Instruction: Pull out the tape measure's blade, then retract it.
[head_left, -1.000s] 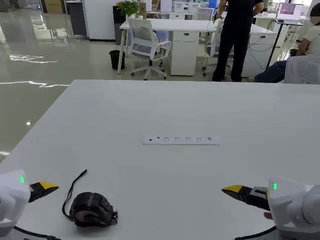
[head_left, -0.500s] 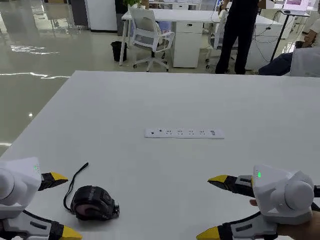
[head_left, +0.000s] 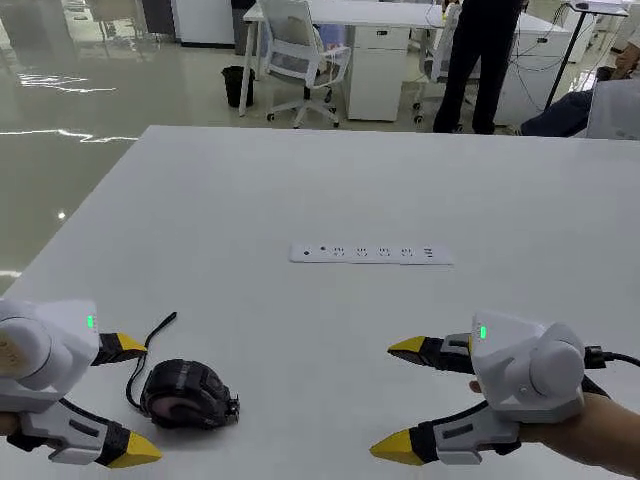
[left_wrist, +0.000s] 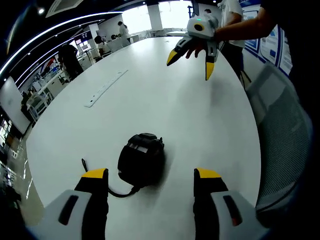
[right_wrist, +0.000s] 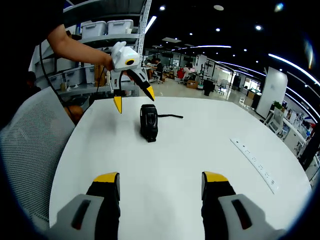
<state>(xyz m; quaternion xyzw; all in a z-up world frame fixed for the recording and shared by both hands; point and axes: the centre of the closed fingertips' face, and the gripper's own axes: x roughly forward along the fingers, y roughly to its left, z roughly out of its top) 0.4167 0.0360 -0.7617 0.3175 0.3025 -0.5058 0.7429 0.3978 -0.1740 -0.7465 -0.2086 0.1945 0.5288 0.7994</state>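
Head view: nearest, two tools hover over the white tabletop (head_left: 350, 190), left tool (head_left: 140, 398) and right tool (head_left: 393, 400), both spread wide and holding nothing. One black tape measure (head_left: 185, 393) lies just beside the left tool. Farther on lies one power strip (head_left: 370, 254), and beyond it a glossy floor (head_left: 90, 110) and one office chair (head_left: 300, 60).

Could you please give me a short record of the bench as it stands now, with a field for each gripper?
object: black round tape measure with strap, lying on white table
blade: not pulled out
left gripper: open, tape measure just ahead of its jaws, untouched
right gripper: open, empty, apart from the tape measure
also: white power strip at mid-table
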